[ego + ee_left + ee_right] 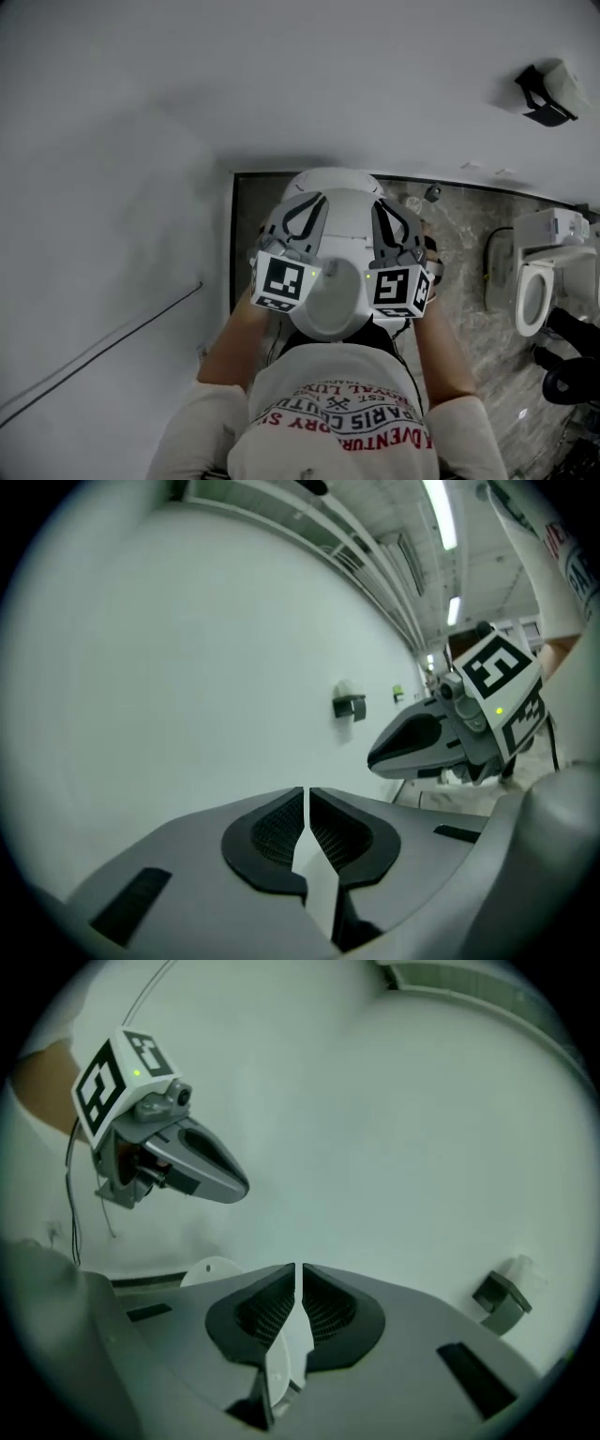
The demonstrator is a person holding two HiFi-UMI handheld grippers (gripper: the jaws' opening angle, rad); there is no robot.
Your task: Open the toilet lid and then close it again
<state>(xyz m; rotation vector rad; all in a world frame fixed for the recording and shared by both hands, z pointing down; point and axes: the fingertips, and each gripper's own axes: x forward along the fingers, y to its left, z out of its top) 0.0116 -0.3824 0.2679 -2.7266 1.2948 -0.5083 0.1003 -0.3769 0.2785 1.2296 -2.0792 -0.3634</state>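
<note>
White wall (281,75) fills most of the head view, and a strip of grey marbled floor (469,244) runs along its foot. The person's printed shirt (337,412) covers the bottom of the view and hides the front of the bowl. Just beyond it is the white toilet lid (326,305), between the two tools, whose marker cubes cover its side edges. A second toilet (539,291) stands well apart on the right. The left tool (307,803) has its jaws drawn in to a narrow slit, with a thin white edge, apparently the lid's rim, pinched between them. The right tool (299,1279) is the same, clamped on a thin white edge on its own side. A small black holder (544,94) is fixed to the wall.
</note>
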